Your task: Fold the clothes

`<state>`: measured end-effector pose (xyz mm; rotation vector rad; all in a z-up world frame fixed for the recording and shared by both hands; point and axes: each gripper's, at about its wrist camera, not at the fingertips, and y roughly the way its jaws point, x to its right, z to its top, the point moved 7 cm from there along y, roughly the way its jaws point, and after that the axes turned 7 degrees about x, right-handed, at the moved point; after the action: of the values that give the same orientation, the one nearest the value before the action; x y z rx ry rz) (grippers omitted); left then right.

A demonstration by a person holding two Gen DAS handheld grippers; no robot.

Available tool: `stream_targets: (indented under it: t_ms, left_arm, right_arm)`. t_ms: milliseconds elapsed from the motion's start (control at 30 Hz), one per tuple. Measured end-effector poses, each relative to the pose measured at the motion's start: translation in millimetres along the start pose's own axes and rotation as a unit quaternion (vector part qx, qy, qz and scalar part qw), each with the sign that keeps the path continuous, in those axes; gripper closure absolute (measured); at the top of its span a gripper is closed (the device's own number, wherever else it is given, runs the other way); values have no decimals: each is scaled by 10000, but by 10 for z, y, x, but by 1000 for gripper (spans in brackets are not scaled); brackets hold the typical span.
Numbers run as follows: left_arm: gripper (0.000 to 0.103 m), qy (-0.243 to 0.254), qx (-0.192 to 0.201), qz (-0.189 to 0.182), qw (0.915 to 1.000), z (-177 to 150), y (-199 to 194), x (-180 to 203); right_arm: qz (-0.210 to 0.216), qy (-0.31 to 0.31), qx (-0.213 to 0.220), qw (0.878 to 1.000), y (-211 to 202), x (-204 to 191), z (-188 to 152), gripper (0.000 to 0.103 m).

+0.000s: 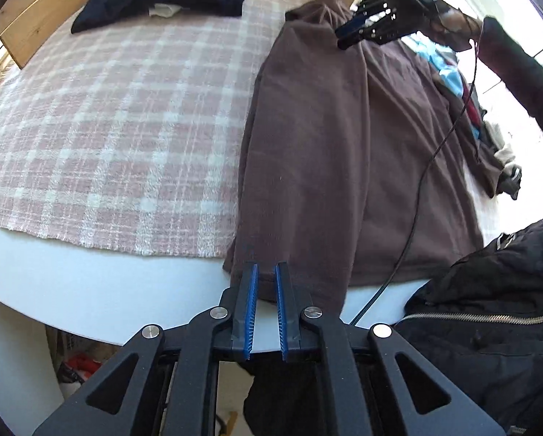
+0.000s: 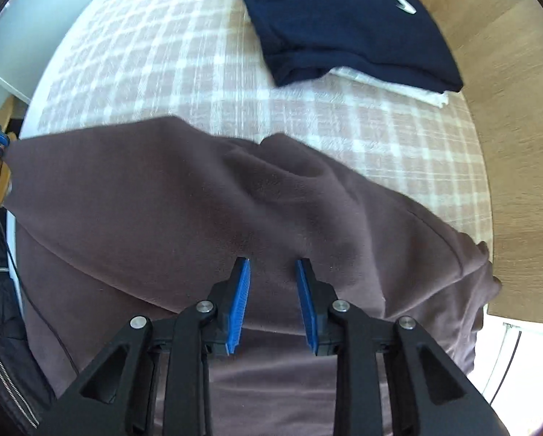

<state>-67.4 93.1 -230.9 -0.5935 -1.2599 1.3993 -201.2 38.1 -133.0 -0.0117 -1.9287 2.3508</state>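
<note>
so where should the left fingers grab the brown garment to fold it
Probably the near hem corner of the brown garment, where it overhangs the white table edge. The cloth hangs free there, so the left gripper, open at that hem, can come in from the table's near side and close over the edge.

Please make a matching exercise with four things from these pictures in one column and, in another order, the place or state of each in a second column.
1. brown fleece garment
2. folded navy blue garment
3. pink and white checked blanket
4. left gripper

a. spread under the clothes
b. at the far end, on a white folded cloth
c. at the brown hem, jaws slightly apart
d. lying partly folded, wrinkled

Pairs: 1-d, 2-b, 3-a, 4-c
</note>
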Motion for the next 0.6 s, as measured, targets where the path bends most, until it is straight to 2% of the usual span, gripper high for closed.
stream_targets:
  t_ms: [33, 67, 133, 233, 333, 467, 600]
  left_arm:
    - [95, 39, 24, -15, 10000, 24, -46, 9]
    - [95, 71, 72, -42, 9999, 59, -100, 21]
    - [95, 83, 481, -228, 9985, 302, -298, 68]
    - [87, 382, 918, -265, 9947, 708, -343, 133]
    - [85, 620, 739, -297, 9949, 927, -24, 167]
    - [85, 887, 367, -614, 9935, 809, 279, 311]
    - [85, 1076, 119, -887, 9902, 707, 499, 416]
  right_arm:
    - [-31, 56, -246, 9997, 122, 17, -54, 76]
    - [45, 137, -260, 9996, 133, 36, -70, 76]
    - [143, 409, -21, 9991, -32, 130, -21, 76]
    - [270, 1071, 484, 9927, -343, 340, 181, 75]
    - [23, 1232, 379, 9917, -384, 415, 439, 71]
    - [239, 854, -241, 9958, -70, 235, 708, 71]
    - [39, 736, -814, 9940, 234, 177, 783, 71]
